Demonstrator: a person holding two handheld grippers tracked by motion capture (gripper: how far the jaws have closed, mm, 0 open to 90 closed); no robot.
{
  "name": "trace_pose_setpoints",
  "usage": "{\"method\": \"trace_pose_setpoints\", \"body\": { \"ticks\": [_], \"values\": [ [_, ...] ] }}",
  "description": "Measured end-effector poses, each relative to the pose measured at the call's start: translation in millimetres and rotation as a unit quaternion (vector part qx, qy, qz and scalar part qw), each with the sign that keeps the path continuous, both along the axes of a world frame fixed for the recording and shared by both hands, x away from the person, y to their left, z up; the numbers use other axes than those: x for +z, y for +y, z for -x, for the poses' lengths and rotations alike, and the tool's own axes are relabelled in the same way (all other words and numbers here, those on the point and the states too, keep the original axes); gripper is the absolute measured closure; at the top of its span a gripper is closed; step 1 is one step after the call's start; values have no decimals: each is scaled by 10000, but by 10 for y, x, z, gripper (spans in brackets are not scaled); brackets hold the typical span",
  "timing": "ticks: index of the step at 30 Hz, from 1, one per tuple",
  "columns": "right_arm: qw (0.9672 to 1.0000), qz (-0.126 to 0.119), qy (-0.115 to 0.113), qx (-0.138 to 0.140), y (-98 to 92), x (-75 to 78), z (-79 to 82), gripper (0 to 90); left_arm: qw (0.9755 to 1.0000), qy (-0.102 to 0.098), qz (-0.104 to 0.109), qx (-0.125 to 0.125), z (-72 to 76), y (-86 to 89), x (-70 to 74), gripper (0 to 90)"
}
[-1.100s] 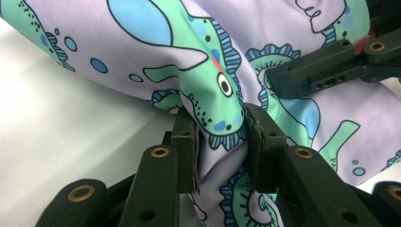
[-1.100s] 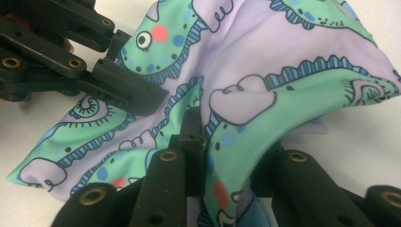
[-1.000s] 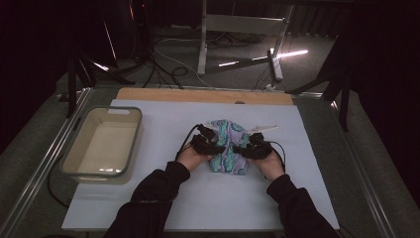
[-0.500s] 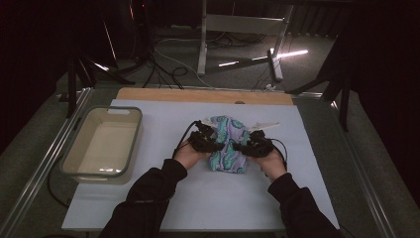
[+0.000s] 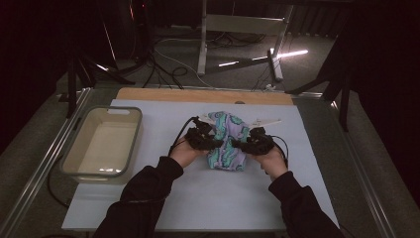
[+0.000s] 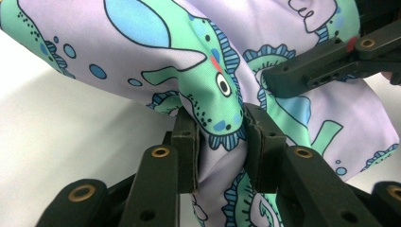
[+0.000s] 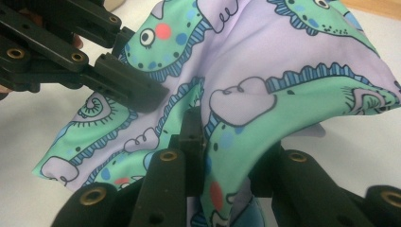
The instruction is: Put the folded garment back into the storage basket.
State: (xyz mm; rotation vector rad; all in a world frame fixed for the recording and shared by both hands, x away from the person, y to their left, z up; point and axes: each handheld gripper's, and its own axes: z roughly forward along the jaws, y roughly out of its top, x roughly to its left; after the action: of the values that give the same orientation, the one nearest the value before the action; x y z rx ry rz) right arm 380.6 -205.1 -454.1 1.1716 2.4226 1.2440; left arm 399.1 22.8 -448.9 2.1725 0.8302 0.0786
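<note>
My left gripper (image 5: pixel 214 143) is closed tight on a fold of the lilac cloth printed with green and blue cartoon dinosaurs (image 5: pixel 229 141); in the left gripper view the fabric bunches between my two pads (image 6: pixel 185 142). My right gripper (image 5: pixel 236 144) is likewise clamped on a fold of the same cloth, pinched between its jaws in the right gripper view. The cloth hangs between both grippers, its lower edge drooping toward the white table sheet (image 5: pixel 208 198) below them. A shallow clear plastic tub (image 5: pixel 104 144) sits well off to my left gripper's outer side.
</note>
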Motion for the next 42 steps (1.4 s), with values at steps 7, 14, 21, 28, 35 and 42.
{"method": "trace_pose_setpoints", "body": {
  "ticks": [7,14,21,28,35,42],
  "values": [
    [10000,-24,-42,66,59,67,6,729,10000,-41,9,-35,19,70,89,692],
    [9999,-8,-92,127,144,136,1,729,10000,-56,55,46,35,150,153,692],
    [9996,-24,-184,222,244,220,-11,729,9999,-87,65,85,48,265,248,692],
    [9992,-27,-222,327,371,280,-14,729,9998,-104,71,137,72,394,305,692],
    [9987,-2,-270,422,498,309,-12,729,9997,-158,62,198,120,513,332,692],
    [9983,-7,-289,513,605,337,1,729,9996,-161,19,227,160,626,385,693]
  ]
}}
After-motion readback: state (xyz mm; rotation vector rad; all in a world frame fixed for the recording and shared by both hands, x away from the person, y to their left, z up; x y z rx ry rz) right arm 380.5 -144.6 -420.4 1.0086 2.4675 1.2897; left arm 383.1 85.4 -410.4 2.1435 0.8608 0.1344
